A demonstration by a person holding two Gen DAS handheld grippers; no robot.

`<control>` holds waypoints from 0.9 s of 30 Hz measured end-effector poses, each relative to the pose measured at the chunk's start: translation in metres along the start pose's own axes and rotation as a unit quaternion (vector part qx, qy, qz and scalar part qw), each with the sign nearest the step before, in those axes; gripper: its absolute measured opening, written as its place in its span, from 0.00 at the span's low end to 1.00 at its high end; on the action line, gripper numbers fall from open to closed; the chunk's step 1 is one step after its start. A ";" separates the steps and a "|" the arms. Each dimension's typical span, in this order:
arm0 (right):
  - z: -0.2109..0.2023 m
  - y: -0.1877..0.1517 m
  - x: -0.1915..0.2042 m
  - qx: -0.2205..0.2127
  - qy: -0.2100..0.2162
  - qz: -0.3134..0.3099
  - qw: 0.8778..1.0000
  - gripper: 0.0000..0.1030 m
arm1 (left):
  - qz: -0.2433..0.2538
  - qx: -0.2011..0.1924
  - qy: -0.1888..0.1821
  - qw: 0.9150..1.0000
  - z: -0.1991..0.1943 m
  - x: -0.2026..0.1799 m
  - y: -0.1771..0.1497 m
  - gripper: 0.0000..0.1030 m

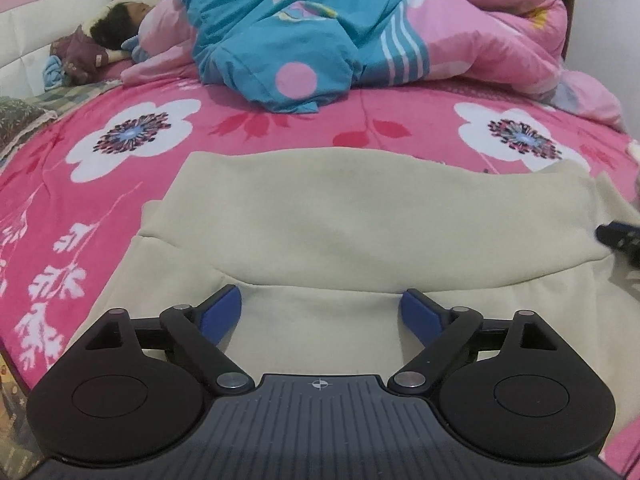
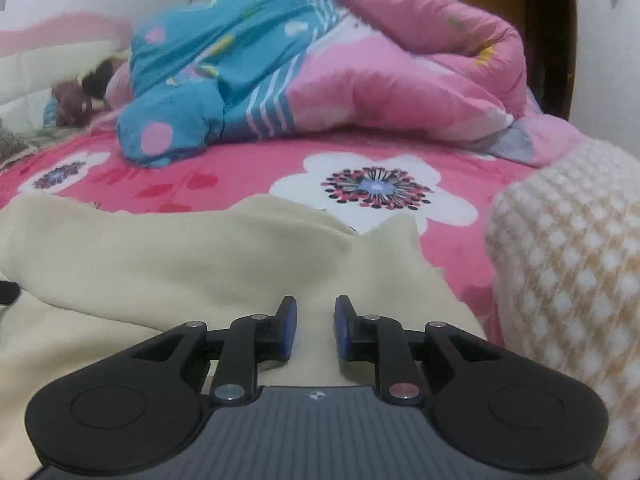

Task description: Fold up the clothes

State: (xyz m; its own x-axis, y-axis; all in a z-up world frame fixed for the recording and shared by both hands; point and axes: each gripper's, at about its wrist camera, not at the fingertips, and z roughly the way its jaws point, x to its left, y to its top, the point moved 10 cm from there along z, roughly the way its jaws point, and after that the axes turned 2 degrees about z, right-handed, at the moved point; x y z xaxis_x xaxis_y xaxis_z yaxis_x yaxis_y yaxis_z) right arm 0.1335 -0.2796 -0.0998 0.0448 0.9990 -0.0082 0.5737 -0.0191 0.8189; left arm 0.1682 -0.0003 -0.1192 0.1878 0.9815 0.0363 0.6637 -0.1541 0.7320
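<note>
Cream garment point(image 1: 340, 216) lay part-folded on the pink floral bed point(image 1: 280, 120), filling the lower centre of both views.

It looked soft, thick and limp, best pinched at a doubled edge or corner. Left hand-held gripper point(image 1: 321, 312) was spread wide over it; right hand-held gripper point(image 2: 315, 326) stood narrowly parted, holding nothing.

No words, brand names, labels or numbers can be read in either view. The only sign is a small printed crosshair mark, a circle crossed by two lines, on the ribbed grey body of the left gripper point(image 1: 321, 312), near its front edge. A like mark sits at the same spot on the right gripper point(image 2: 315, 320), too blurred to make out clearly. The flowers on the pink bedsheet point(image 1: 240, 120) are pattern only, with no lettering.
</note>
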 end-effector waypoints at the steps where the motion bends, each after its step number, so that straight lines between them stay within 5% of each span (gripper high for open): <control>1: -0.003 0.007 0.002 -0.001 0.004 0.005 1.000 0.22 | -0.001 0.002 0.001 1.000 0.000 0.000 0.000 0.88; 5: 0.002 0.027 0.008 -0.009 0.018 0.015 1.000 0.22 | 0.000 0.007 0.006 1.000 0.001 -0.001 0.001 0.89; 12: 0.031 0.024 0.008 0.060 -0.005 -0.038 0.997 0.24 | 0.001 0.015 0.013 1.000 0.002 -0.002 0.002 0.91; 17: 0.011 0.048 0.032 0.025 0.041 -0.034 0.998 0.26 | 0.003 0.016 0.014 1.000 0.003 -0.002 0.001 0.92; 23: 0.046 0.025 0.032 0.059 0.057 -0.007 0.997 0.35 | 0.003 0.019 0.015 1.000 0.003 -0.002 0.002 0.92; 27: 0.029 0.036 0.039 0.060 0.046 -0.024 0.997 0.37 | 0.001 0.019 0.015 1.000 0.004 -0.002 0.002 0.93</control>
State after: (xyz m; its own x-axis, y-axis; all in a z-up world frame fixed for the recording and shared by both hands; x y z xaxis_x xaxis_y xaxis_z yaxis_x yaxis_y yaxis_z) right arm 0.1795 -0.2423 -0.0876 -0.0576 0.9983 0.0119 0.6677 0.0296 0.7439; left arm 0.1719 -0.0025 -0.1207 0.1674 0.9841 0.0594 0.6907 -0.1601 0.7052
